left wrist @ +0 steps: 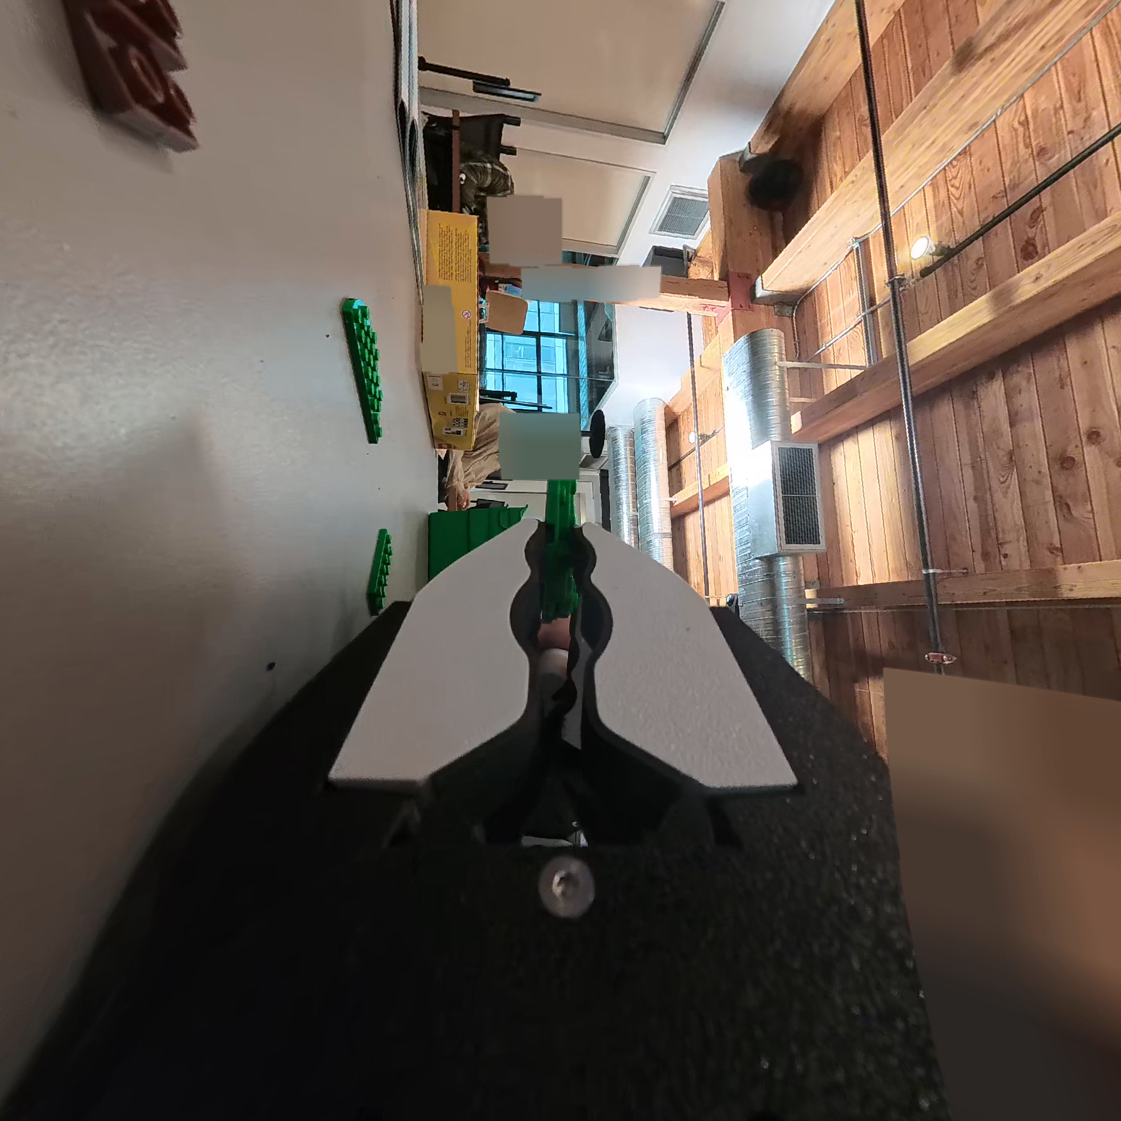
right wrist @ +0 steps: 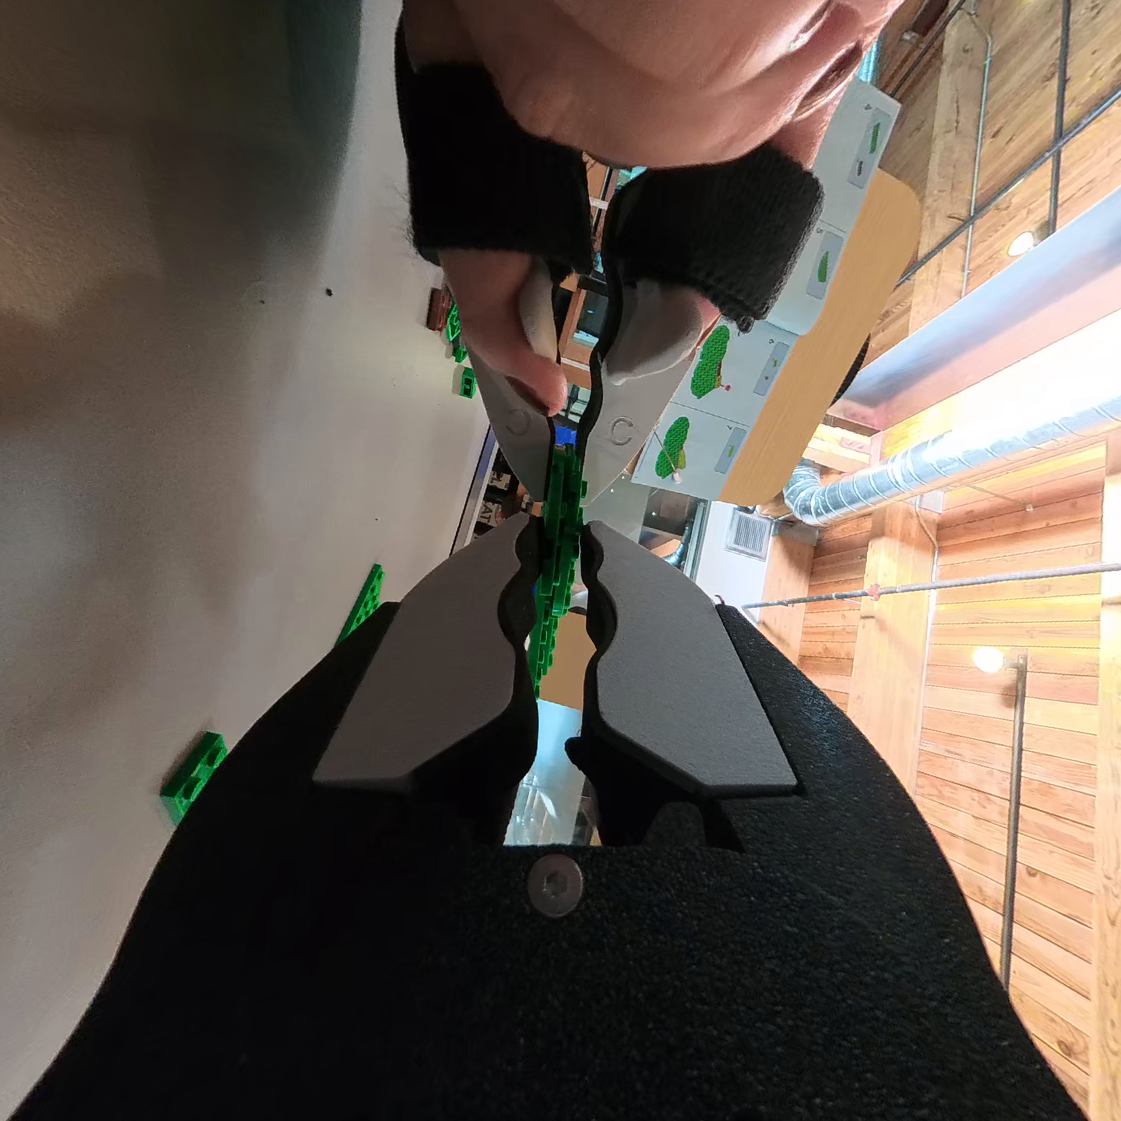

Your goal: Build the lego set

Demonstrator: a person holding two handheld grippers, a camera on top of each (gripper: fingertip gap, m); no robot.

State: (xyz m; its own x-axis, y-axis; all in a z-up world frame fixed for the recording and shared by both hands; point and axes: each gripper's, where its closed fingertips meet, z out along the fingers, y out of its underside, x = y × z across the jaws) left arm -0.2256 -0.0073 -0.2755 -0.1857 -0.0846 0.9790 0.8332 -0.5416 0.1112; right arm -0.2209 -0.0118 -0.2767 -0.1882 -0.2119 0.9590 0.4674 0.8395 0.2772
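Claws first: the right claw is clamped on one end of a green plate assembly, held edge-on above the white table; the left claw, facing it, pinches the far end. Stacked thin plates like these are probably light and stiff but slick, and the seams may pop apart if twisted, so gripping flat faces near the joints looks safest. Farther off, loose green bricks lie on the table, with a propped instruction sheet beyond.

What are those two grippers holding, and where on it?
Both grip one green lego plate assembly edge-on: right gripper on its near end, left gripper on the far end.
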